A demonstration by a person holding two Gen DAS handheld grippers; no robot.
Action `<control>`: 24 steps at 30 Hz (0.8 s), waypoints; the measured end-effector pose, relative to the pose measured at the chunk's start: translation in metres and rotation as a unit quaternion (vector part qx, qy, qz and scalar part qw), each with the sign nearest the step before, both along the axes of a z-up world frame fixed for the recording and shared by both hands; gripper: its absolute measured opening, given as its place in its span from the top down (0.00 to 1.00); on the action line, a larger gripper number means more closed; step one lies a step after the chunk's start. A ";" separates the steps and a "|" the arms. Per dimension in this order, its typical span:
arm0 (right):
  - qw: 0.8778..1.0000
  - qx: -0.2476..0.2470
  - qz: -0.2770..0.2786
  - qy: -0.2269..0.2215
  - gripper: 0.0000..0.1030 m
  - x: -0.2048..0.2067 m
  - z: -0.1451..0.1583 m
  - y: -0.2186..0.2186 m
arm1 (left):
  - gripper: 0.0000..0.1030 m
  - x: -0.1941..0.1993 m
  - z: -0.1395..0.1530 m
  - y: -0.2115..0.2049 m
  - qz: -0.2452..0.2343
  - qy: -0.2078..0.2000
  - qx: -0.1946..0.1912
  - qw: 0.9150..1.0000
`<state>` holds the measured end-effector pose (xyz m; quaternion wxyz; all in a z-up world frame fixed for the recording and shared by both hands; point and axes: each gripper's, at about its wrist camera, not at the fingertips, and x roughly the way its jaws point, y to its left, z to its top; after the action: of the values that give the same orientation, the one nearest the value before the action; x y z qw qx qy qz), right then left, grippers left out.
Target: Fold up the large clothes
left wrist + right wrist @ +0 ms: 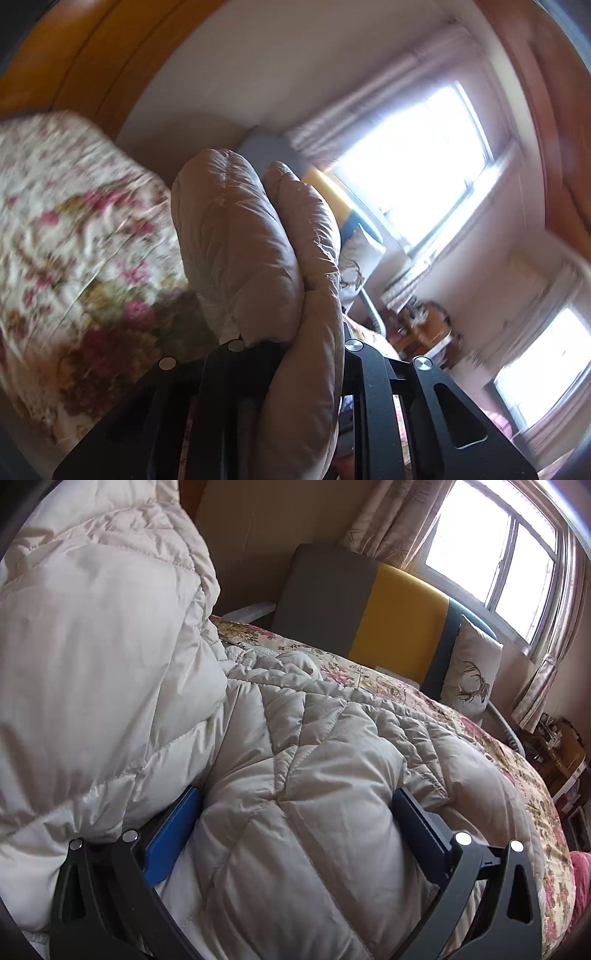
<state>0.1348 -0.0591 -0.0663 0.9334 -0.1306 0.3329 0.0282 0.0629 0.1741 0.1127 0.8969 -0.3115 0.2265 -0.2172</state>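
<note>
**Inspector A:** The left gripper (291,350) pinches a thick fold of the coat (255,251). The padded cloth bulges out past the jaws toward 12 o'clock and hangs clear of the bed (74,229), which lies at 9 o'clock in that view. Judged reason: the edge is lifted so it can be carried across the rest of the garment.

**Inspector B:** The right gripper (295,827) stands spread wide. Its blue pad (173,834) sits at 8 o'clock and the darker one at 4 o'clock, both pressed down into the coat (303,775). Cloth fills the gap, but nothing is squeezed.

**Inspector A:** Purpose?

**Inspector B:** Likely an anchor. It holds the body flat on the bed (517,775) while the other side is raised. A lifted panel looms at 10 o'clock in the right view, consistent with a fold in progress.

**Inspector A:** Location of the coat?

**Inspector B:** Mostly on the bed, short of the headboard (399,616) at 1 o'clock. The pillow (472,668) at 2 o'clock lies apart from it.

**Inspector A:** Risk?

**Inspector B:** Slippery, springy filling; the fold may slide or reopen.
</note>
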 end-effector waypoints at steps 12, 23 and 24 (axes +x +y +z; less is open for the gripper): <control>0.993 0.116 0.003 -0.016 0.02 -0.033 0.042 -0.033 | 0.82 -0.008 0.038 -0.079 0.009 -0.041 0.128 0.991; 0.991 0.132 0.031 0.016 0.02 -0.044 0.038 -0.053 | 0.79 0.000 0.027 -0.143 -0.010 -0.036 0.182 0.983; 0.988 0.149 0.022 0.010 0.02 -0.052 0.043 -0.069 | 0.79 0.001 0.027 -0.149 -0.010 -0.037 0.190 0.981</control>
<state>0.0831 -0.1282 -0.0230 0.9384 0.0035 0.3310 0.0993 0.0636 0.0250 0.1392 0.9452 -0.1249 0.2336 -0.1908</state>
